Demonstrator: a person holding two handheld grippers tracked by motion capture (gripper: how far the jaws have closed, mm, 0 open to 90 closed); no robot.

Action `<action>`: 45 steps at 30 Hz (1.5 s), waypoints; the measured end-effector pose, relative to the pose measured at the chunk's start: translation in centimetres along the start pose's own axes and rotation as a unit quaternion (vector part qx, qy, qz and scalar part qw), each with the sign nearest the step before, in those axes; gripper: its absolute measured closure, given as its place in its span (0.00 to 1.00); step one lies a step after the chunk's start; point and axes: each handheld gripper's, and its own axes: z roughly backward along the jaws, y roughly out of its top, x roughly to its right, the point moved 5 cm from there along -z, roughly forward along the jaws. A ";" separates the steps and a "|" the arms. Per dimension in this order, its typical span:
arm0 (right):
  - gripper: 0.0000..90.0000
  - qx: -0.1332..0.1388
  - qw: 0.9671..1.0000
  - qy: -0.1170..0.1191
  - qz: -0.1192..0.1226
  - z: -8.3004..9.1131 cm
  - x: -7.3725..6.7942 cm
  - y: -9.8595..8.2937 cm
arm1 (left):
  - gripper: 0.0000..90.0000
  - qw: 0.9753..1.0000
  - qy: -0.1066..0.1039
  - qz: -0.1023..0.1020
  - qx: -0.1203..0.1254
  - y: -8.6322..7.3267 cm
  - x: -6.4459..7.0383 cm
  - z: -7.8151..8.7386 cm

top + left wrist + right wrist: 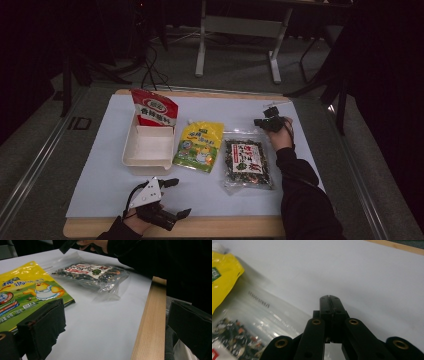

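Observation:
A white open box (131, 152) sits left of centre on the white sheet, and a red pouch (155, 108) stands at its far end. Right of the box lies a yellow pouch (199, 145) (25, 290) (222, 275). A clear bag of dark dried food (246, 162) (92, 272) (244, 322) lies right of that. My left gripper (179, 198) (115, 327) is open near the table's front edge, below the box, with nothing between its jaws. My right gripper (258, 122) (329, 300) is shut just beyond the clear bag's far edge, low over the bare sheet.
The white sheet (100, 175) covers most of the wooden table, whose front edge (150, 322) shows beside my left gripper. A dark sleeve (300, 195) lies along the table's right side. Desk legs and cables stand on the floor behind.

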 end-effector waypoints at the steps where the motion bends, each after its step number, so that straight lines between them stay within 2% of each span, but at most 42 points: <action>1: 1.00 -0.002 1.000 0.001 -0.004 -0.1 0.1 0.0 | 0.03 1.000 0.000 0.001 0.000 0.0 0.0 0.0; 6: 1.00 -0.018 1.000 -0.002 -0.004 -0.9 0.0 -0.1 | 0.03 1.000 -0.001 0.000 0.000 0.0 0.0 0.0; 9: 1.00 -0.033 0.999 0.007 -0.002 -1.3 -0.4 -0.7 | 0.03 1.000 0.000 0.002 0.000 0.0 0.0 0.1; 12: 1.00 -0.035 0.999 0.021 -0.003 -1.1 -0.8 -0.9 | 0.03 1.000 -0.001 0.002 0.000 0.0 0.0 0.1; 15: 1.00 -0.038 0.999 0.023 -0.003 -1.0 -0.9 -1.0 | 0.03 1.000 0.000 0.000 -0.001 0.0 0.0 0.0; 16: 1.00 -0.054 0.998 0.022 0.008 -1.0 -1.2 -1.7 | 0.03 1.000 -0.001 0.001 0.000 0.0 0.0 0.0; 25: 1.00 -0.050 0.998 0.030 0.016 -0.3 -2.2 -3.1 | 0.03 1.000 -0.002 0.000 -0.001 0.0 0.1 0.0; 29: 1.00 -0.048 0.998 0.035 0.029 0.9 -2.9 -4.6 | 0.03 1.000 -0.002 -0.003 -0.001 0.1 0.2 -0.1; 39: 1.00 -0.049 0.997 0.055 0.036 3.2 -4.3 -6.9 | 0.03 1.000 -0.003 -0.005 0.000 0.2 0.4 -0.1; 43: 1.00 -0.039 0.997 0.051 0.042 3.9 -4.3 -6.9 | 0.03 1.000 -0.004 -0.006 -0.001 0.2 0.4 -0.2; 45: 0.98 -0.020 0.998 0.045 0.035 5.1 -3.9 -6.3 | 0.03 1.000 -0.004 -0.006 -0.001 0.2 0.4 -0.2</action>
